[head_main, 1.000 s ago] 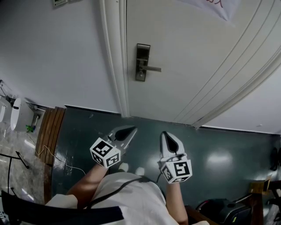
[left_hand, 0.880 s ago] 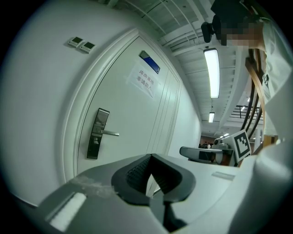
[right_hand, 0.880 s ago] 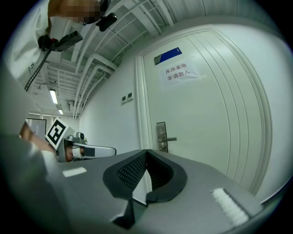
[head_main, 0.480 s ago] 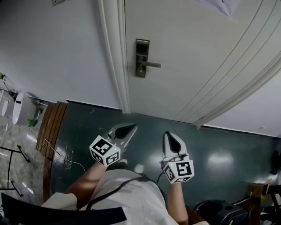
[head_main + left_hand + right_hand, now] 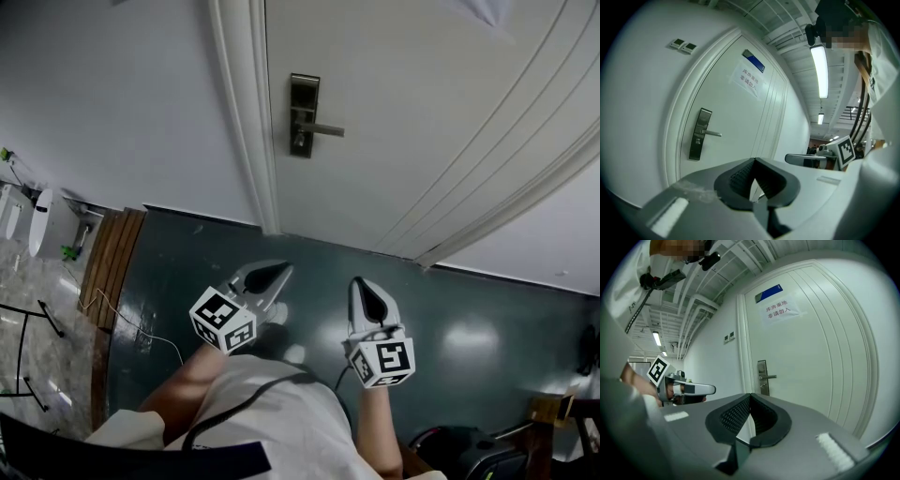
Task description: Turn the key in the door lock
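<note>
The white door [image 5: 422, 122] is closed, with a dark metal lock plate [image 5: 303, 114] and a lever handle [image 5: 323, 129] near its left edge. The plate also shows small in the left gripper view [image 5: 700, 134] and in the right gripper view [image 5: 762, 377]. I cannot make out a key at this distance. My left gripper [image 5: 279, 271] and right gripper [image 5: 362, 284] hang side by side over the dark green floor, well short of the door. Both point toward it. In each gripper view the jaws [image 5: 754, 160] [image 5: 750, 394] meet at the tips with nothing between them.
The white door frame [image 5: 246, 122] runs left of the lock. A wooden slatted stand [image 5: 111, 267] and white fixtures [image 5: 42, 225] are at the far left, with a thin cable [image 5: 141, 339] on the floor. A paper notice [image 5: 780, 309] hangs on the door. A dark bag [image 5: 469, 450] lies at the lower right.
The right gripper has drifted slightly, and the head view has shifted a little. Both pairs of jaws look the same as before.
</note>
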`<state>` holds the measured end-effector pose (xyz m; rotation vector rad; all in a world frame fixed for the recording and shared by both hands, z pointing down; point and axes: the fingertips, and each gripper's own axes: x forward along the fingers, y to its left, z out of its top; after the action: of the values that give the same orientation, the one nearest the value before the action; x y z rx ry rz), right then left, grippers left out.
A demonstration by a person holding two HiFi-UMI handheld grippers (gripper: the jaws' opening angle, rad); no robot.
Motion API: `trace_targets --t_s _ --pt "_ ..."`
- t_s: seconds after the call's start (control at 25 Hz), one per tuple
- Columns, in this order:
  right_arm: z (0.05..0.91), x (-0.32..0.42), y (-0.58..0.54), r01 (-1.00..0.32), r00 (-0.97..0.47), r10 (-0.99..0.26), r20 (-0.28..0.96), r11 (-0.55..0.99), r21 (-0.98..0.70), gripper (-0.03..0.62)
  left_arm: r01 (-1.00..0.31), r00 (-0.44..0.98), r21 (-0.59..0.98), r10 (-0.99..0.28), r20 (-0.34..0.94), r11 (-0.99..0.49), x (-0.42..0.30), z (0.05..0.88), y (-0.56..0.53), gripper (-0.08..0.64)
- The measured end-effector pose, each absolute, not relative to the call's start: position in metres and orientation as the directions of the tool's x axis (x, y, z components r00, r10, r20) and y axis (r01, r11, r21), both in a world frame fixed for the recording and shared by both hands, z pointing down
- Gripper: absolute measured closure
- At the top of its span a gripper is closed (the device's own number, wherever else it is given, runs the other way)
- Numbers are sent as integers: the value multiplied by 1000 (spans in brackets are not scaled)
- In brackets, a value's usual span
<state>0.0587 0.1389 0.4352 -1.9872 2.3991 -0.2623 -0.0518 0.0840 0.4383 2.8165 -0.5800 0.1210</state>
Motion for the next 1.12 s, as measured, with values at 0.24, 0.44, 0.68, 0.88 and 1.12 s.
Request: trace_targets --t_s 0.24,0.44,0.68,0.88,1.12 --pt "437 59 118 -978 -186 -977 109 172 -121 583 -404 914 241 -384 127 -882 -50 442 58 554" --pt "438 70 87 -982 -168 -977 129 155 -107 583 -412 911 226 -393 125 -883 -41 442 20 554" --pt "429 79 34 -985 -161 -978 132 150 -88 584 -412 911 214 -395 119 -886 -25 439 -36 554" --pt "426 82 -6 -985 -158 -977 140 148 -86 584 -403 915 199 -385 124 -893 -14 439 -77 554" --pt "428 81 -41 -988 -143 -979 146 132 -84 584 -423 905 166 -404 135 -891 -12 443 -119 554"
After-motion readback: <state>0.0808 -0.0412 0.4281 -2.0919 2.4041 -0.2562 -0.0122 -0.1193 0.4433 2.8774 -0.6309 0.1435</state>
